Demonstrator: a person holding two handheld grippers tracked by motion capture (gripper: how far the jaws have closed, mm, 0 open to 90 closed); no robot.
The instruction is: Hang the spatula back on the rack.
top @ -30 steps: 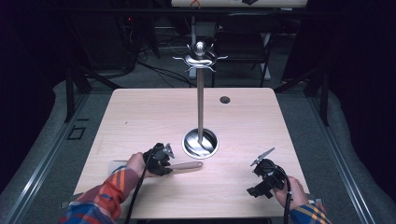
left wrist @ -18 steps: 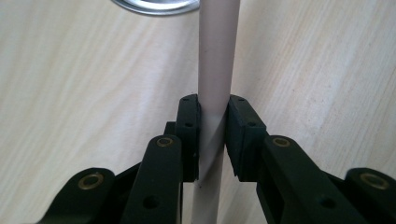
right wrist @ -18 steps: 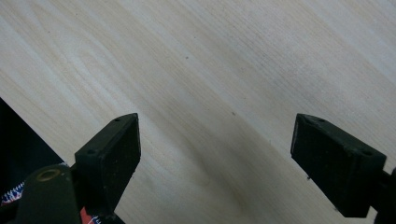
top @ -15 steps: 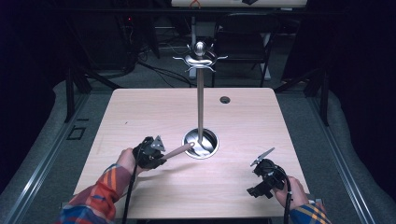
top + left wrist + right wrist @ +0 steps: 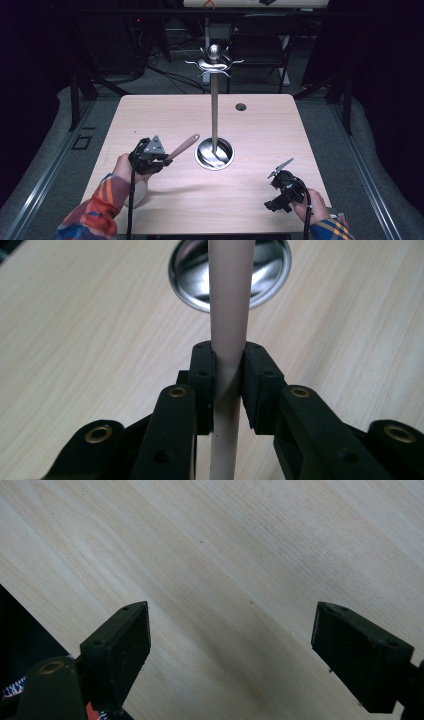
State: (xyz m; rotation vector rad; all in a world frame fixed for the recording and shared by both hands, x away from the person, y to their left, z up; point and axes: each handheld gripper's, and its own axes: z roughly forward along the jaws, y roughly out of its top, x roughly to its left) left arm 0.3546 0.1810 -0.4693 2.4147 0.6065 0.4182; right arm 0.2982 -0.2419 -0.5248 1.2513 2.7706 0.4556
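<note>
I see a pale wood-grain table (image 5: 165, 115), matt and smooth. The stand (image 5: 215, 107) looks like polished metal, its round base (image 5: 270, 277) mirror-glossy. The handle (image 5: 230, 305) my left gripper (image 5: 229, 375) clamps looks like smooth matt plastic or silicone, pinkish beige. My grippers' jaws are matt black plastic with brass-coloured rivets. The sleeve (image 5: 95, 212) is plaid cloth.

You've got a metal stand (image 5: 215, 100) w/ round base mid-bench (image 5: 150, 115). Behind the stand, slightly right: small dark hole (image 5: 241, 106) in the top. Further back, off the bench: a dark chair (image 5: 260, 45).
</note>
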